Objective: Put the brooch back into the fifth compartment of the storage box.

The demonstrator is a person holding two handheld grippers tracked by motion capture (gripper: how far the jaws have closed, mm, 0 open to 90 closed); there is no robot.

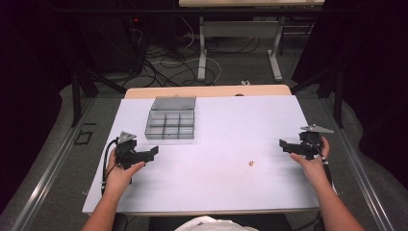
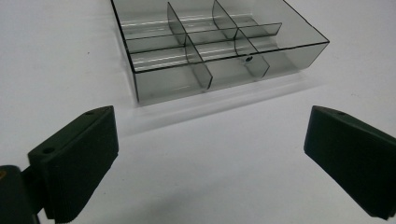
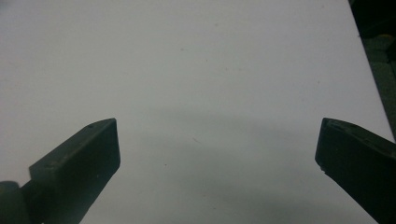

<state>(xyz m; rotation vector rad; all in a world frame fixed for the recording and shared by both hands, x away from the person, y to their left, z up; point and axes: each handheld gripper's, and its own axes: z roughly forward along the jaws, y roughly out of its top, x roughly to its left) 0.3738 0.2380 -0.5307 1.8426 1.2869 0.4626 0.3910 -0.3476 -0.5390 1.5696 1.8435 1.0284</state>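
Resting on the white tabletop (image 1: 211, 125), a smoky divided organizer box (image 1: 171, 124) and a small tan piece (image 1: 250, 163) are being seen well apart, the piece untouched. Left tongs (image 2: 210, 140) are being held spread before the box (image 2: 219, 44). Right tongs (image 3: 217, 144) are being held spread, nothing gripped.

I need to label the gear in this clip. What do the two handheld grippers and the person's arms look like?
Both grippers, left and right, are black with two blocky, wedge-shaped jaws. Each carries a grey three-cornered plate on top. A black cable loops from the left one. The person's forearms are bare, with no sleeves showing.
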